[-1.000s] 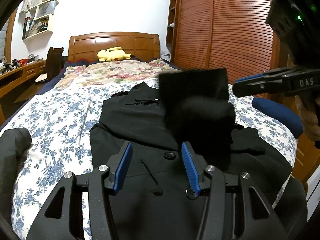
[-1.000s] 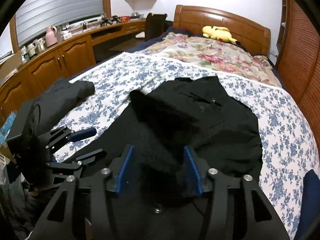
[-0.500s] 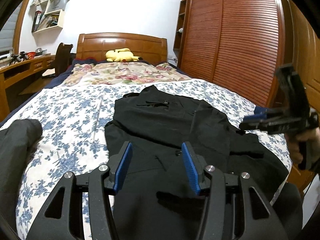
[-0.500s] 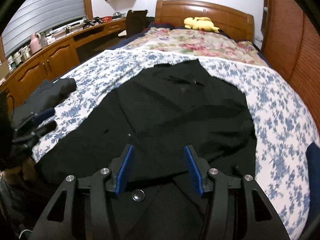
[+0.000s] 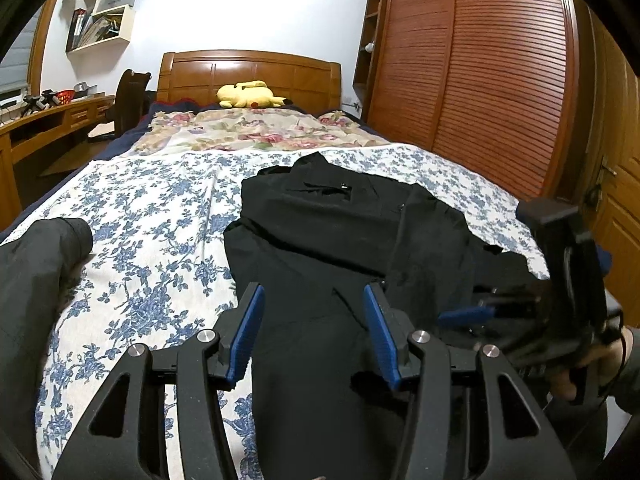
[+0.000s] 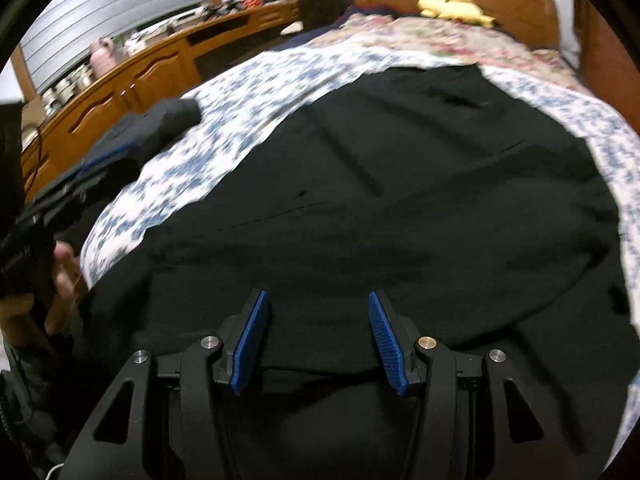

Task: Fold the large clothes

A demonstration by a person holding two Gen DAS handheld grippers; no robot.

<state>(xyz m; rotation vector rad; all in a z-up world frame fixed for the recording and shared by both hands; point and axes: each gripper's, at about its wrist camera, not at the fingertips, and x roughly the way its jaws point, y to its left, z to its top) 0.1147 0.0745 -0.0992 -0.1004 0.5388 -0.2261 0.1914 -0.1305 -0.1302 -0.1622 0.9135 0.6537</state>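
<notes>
Grey garment (image 5: 36,280) beside black coat (image 5: 340,240) on bed (image 5: 160,208)

Bedroom with a wooden bed, wardrobe and long desk.

The bed (image 5: 160,208) fills the middle of the frame under a blue-flowered sheet, with a floral quilt (image 5: 248,132) further up. A yellow plush (image 5: 248,94) lies by the headboard (image 5: 248,72) at upper centre. The louvred wardrobe (image 5: 492,80) covers the right side. The desk (image 6: 132,80) runs along the left under a window blind (image 6: 112,12). White shelves (image 5: 102,20) hang at upper left on the white wall (image 5: 248,4), a dark chair (image 5: 128,100) below them.
</notes>
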